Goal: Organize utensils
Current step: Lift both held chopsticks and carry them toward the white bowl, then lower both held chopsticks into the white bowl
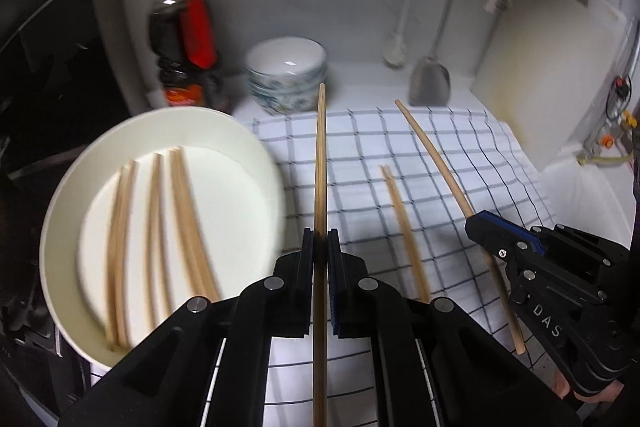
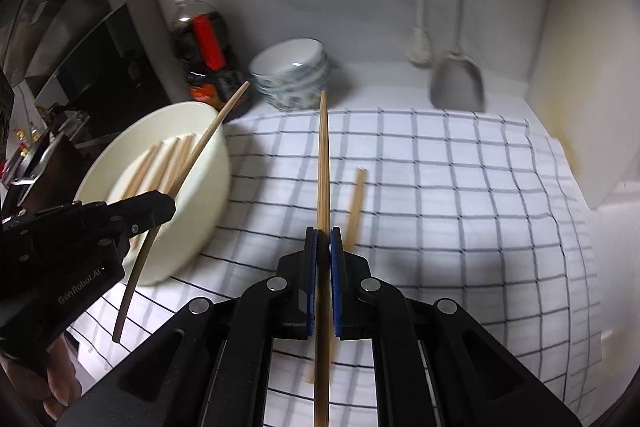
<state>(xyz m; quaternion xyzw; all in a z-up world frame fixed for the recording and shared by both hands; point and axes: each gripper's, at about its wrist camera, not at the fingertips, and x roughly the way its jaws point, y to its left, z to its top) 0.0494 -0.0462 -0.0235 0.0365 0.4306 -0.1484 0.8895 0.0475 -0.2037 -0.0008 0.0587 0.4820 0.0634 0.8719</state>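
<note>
The left gripper (image 1: 319, 241) has its fingers closed on one chopstick (image 1: 320, 163), held over the checked cloth (image 1: 460, 155) beside the white bowl (image 1: 256, 147) (several chopsticks already lie inside). The right gripper (image 2: 323, 239) likewise clamps a second chopstick (image 2: 323, 163). One loose chopstick (image 1: 404, 227) lies on the cloth between them.

My right gripper (image 2: 323, 239) clamps chopstick (image 2: 322, 163) above checked cloth (image 2: 460, 195); left gripper (image 2: 166, 205) grips another beside white bowl (image 2: 208, 187)
</note>
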